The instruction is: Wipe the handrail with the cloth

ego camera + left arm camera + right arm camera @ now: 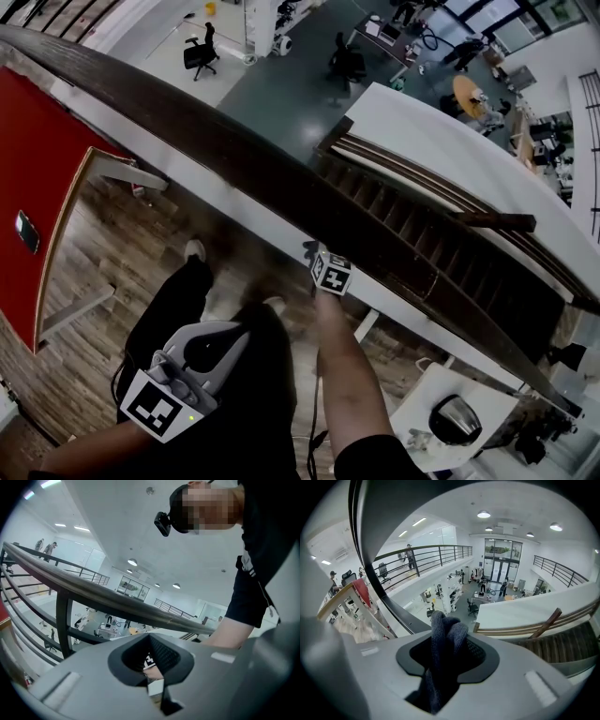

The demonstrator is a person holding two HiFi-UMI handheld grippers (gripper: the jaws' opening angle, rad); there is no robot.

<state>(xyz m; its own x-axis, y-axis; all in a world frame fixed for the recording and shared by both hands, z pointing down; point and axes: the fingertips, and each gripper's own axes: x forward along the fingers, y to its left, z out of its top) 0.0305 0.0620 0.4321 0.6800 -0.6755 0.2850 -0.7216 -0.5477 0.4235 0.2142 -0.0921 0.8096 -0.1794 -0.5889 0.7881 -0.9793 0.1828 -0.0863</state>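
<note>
Right tongs (440, 670) clamp a bunched dark-grey knitted cloth (443, 637); left tongs (152, 670) closed, empty. Advisable: press cloth firmly along dark wooden handrail (220, 145).

Noted open run along handrail (234, 150) top, up-left of right gripper (323, 262) at rail with cloth (443, 644) in jaws. Found open drop beyond rail. Found passage under rail barred by upright post (62, 620) and cross bars (89, 636). Logged left gripper (234, 337) low, jaws together, well apart from rail.

handrail (234, 150) ends cut off, cloth (443, 634) base hidden
</note>
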